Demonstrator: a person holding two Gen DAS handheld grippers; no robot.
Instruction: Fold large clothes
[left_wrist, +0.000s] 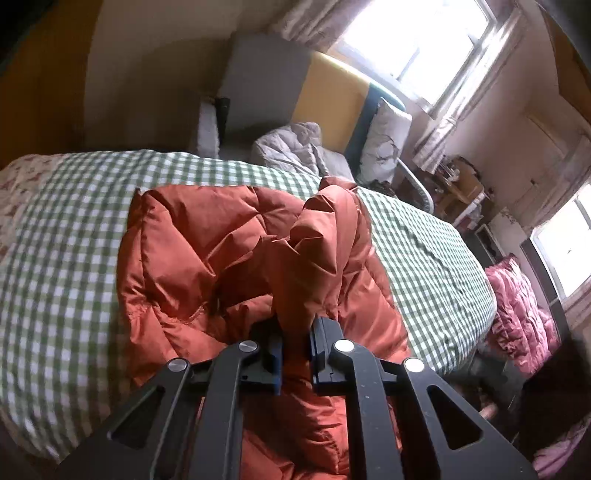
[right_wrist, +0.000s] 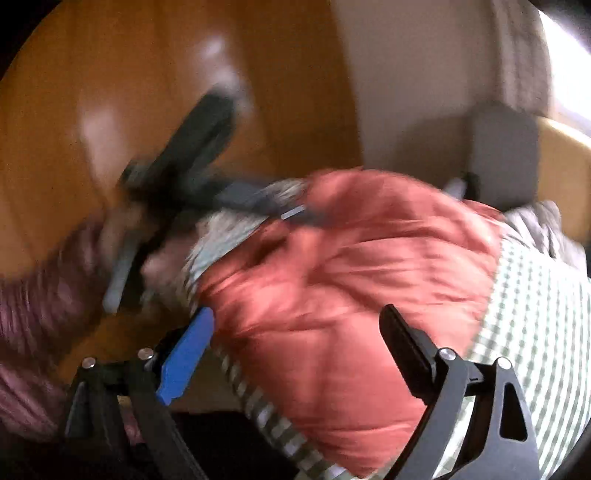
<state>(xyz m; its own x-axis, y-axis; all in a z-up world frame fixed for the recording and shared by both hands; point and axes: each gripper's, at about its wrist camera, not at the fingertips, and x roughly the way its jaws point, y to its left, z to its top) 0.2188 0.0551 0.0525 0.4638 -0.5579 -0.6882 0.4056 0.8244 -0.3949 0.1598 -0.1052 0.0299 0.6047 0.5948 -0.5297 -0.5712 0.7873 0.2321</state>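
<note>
Spread wide under everything, a bed in green-and-white check. Lying across its middle, puffed and quilted, an orange down jacket, one bunched fold of it lifted clear above the rest. Beyond the jacket toward the headboard, a grey quilt in a heap, a white pillow propped just beside it. Off the bed's far edge, below the window, a pink quilted bundle. Clamped tight on that lifted fold, the left claw, blue pads pressing the orange fabric from both sides. In the right wrist view, blurred with motion, the right claw spread wide over the jacket, gripping nothing, blue pad at the jacket's edge. Past the jacket, smeared and dark, the other tool in a hand, purplish sleeve behind it.
</note>
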